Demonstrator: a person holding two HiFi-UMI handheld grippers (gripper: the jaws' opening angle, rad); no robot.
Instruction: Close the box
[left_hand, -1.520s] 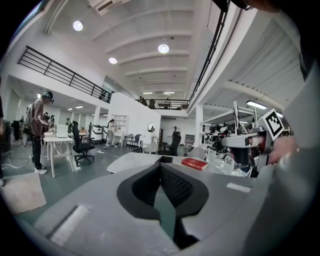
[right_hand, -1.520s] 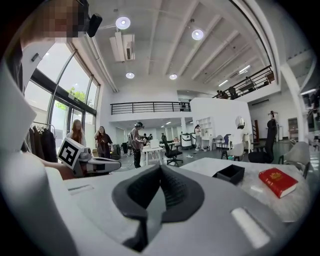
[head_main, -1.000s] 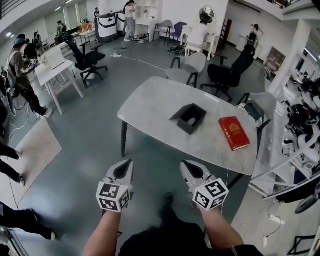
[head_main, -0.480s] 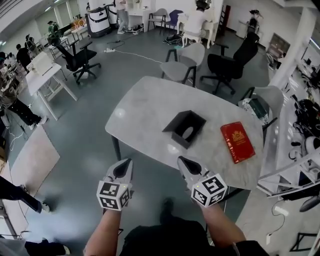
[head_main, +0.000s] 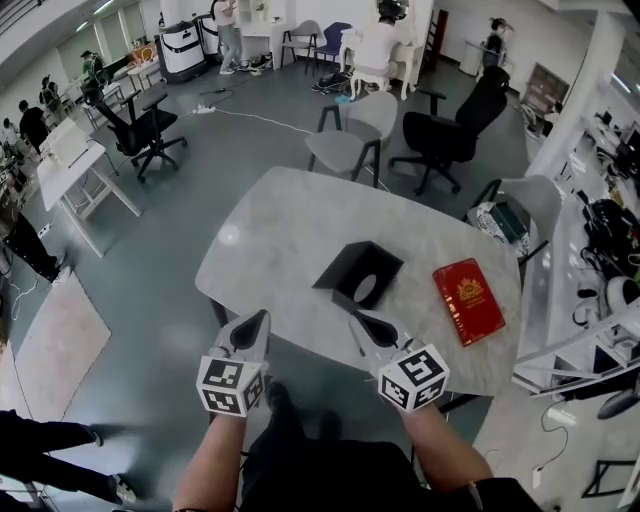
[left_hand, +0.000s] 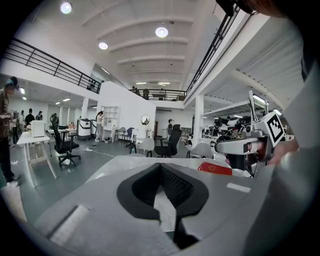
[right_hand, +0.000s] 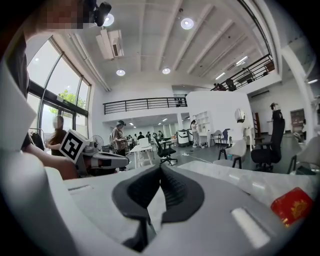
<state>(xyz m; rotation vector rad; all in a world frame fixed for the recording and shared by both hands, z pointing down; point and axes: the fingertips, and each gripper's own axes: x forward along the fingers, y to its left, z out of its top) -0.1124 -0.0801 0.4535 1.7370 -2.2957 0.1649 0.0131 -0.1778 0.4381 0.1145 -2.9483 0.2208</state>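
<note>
closest to us, our two forearms reach forward, each hand behind a marker cube. the left gripper (head_main: 257, 321) has its jaws pressed together with nothing between them. the right gripper (head_main: 359, 319) is likewise closed and empty. both tips are at the near edge of the grey table (head_main: 280, 220). just beyond the right tip, the black box (head_main: 360, 274) sits open-topped on the table, and neither tool touches it. a red book (head_main: 468, 301) lies to its right, apart from it. past the table stand a grey chair (head_main: 348, 140) and a black chair (head_main: 455, 120).
</note>
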